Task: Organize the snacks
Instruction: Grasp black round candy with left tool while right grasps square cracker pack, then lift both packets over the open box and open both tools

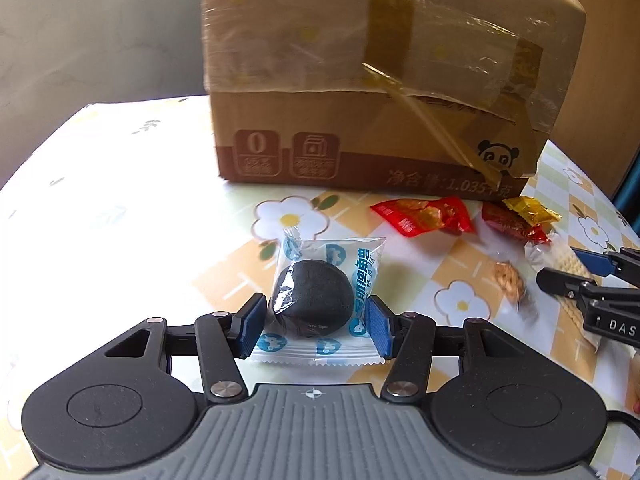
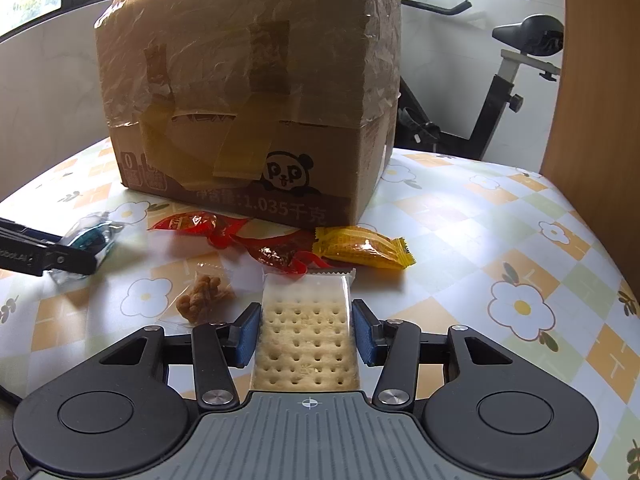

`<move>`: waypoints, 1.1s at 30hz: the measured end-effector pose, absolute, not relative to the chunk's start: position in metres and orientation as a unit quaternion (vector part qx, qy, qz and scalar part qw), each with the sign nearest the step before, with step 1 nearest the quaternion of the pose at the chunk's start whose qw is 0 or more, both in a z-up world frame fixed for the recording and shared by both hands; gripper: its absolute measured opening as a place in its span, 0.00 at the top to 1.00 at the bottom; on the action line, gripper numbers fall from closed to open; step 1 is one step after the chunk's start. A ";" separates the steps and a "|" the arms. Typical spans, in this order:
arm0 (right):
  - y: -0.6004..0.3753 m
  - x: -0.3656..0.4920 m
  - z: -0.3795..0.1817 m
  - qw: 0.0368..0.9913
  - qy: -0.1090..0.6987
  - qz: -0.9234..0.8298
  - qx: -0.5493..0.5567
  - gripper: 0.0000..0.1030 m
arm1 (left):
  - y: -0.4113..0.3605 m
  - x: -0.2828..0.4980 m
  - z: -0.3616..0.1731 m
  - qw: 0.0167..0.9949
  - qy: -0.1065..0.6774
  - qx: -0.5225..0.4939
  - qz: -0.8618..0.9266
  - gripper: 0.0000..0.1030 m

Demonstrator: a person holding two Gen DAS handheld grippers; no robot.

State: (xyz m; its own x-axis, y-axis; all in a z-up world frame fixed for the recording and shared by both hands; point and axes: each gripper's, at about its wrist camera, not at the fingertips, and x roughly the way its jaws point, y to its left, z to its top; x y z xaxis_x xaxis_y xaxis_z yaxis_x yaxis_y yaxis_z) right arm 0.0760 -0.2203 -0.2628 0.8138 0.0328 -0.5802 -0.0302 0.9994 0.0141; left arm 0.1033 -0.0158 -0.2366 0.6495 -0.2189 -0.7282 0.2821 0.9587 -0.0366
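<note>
My left gripper (image 1: 316, 326) has its blue pads against both sides of a clear blue-printed packet holding a dark round cake (image 1: 316, 300), on the flowered tablecloth. My right gripper (image 2: 306, 330) has its pads on both sides of a wrapped cracker packet (image 2: 306, 336). Beyond lie two red candy packets (image 2: 192, 224) (image 2: 280, 254), a yellow packet (image 2: 362, 248) and a clear packet of brown clusters (image 2: 204, 296). The red packets (image 1: 424, 214) and yellow packet (image 1: 530, 208) also show in the left wrist view. The left gripper with the dark cake packet (image 2: 90, 236) shows at the left of the right wrist view.
A taped cardboard box (image 1: 372, 80) with a panda print stands at the back of the table (image 2: 500, 240); it also shows in the right wrist view (image 2: 248, 100). An exercise bike (image 2: 500, 92) stands behind the table. A wooden panel (image 2: 600, 80) rises at the right.
</note>
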 end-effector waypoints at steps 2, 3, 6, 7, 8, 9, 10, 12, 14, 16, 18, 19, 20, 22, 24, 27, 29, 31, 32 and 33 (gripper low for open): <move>-0.220 0.076 -0.263 0.952 0.305 0.016 0.001 0.56 | -0.014 0.103 -0.237 0.908 0.395 0.040 -0.135 0.45; -0.220 0.076 -0.263 0.952 0.305 0.016 0.000 0.56 | -0.013 0.103 -0.236 0.908 0.395 0.040 -0.134 0.45; -0.220 0.076 -0.263 0.952 0.305 0.016 -0.001 0.56 | -0.012 0.100 -0.236 0.909 0.393 0.046 -0.131 0.44; -0.219 0.076 -0.263 0.952 0.306 0.015 -0.003 0.56 | -0.012 0.099 -0.236 0.909 0.393 0.047 -0.130 0.44; -0.218 0.076 -0.263 0.951 0.308 0.013 -0.005 0.56 | -0.011 0.099 -0.235 0.909 0.393 0.046 -0.129 0.44; -0.217 0.075 -0.262 0.951 0.310 0.013 -0.008 0.56 | -0.011 0.100 -0.235 0.909 0.393 0.046 -0.129 0.44; -0.216 0.075 -0.262 0.950 0.313 0.013 -0.009 0.56 | -0.011 0.099 -0.235 0.909 0.393 0.046 -0.129 0.44; -0.216 0.073 -0.259 0.947 0.321 0.015 -0.008 0.56 | -0.011 0.100 -0.236 0.909 0.393 0.045 -0.130 0.44; -0.218 0.071 -0.257 0.946 0.325 0.016 -0.002 0.56 | -0.011 0.100 -0.236 0.910 0.392 0.043 -0.130 0.44; -0.220 0.067 -0.258 0.945 0.326 0.018 0.006 0.56 | -0.009 0.100 -0.235 0.909 0.393 0.042 -0.130 0.44; -0.223 0.064 -0.258 0.945 0.325 0.019 0.012 0.58 | -0.007 0.101 -0.234 0.909 0.395 0.036 -0.131 0.45; -0.224 0.063 -0.257 0.945 0.325 0.020 0.016 0.58 | -0.005 0.101 -0.234 0.908 0.396 0.030 -0.133 0.47; -0.225 0.062 -0.256 0.945 0.326 0.022 0.021 0.58 | -0.004 0.101 -0.233 0.907 0.398 0.024 -0.136 0.47; -0.227 0.059 -0.253 0.945 0.325 0.028 0.031 0.58 | 0.000 0.100 -0.231 0.907 0.398 0.015 -0.139 0.49; -0.229 0.056 -0.247 0.947 0.319 0.028 0.035 0.58 | 0.002 0.098 -0.228 0.909 0.393 0.013 -0.138 0.50; -0.234 0.049 -0.235 0.951 0.305 0.025 0.038 0.58 | 0.006 0.096 -0.220 0.915 0.380 0.008 -0.135 0.50; -0.238 0.046 -0.225 0.955 0.294 0.020 0.039 0.58 | 0.008 0.094 -0.214 0.919 0.371 0.007 -0.133 0.51; -0.243 0.042 -0.213 0.959 0.281 0.016 0.043 0.58 | 0.010 0.092 -0.205 0.924 0.358 0.007 -0.132 0.51; -0.245 0.040 -0.207 0.961 0.273 0.014 0.047 0.58 | 0.011 0.091 -0.200 0.927 0.351 0.007 -0.132 0.51; -0.248 0.038 -0.201 0.963 0.264 0.013 0.052 0.58 | 0.012 0.090 -0.196 0.929 0.345 0.007 -0.132 0.51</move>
State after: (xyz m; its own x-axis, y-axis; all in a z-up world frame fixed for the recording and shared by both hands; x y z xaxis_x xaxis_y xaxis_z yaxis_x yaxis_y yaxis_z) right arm 0.0380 -0.2482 -0.2005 0.8605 0.0527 -0.5068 0.0020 0.9943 0.1069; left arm 0.0899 0.0120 -0.1960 0.7271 -0.2407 -0.6430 0.2507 0.9649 -0.0778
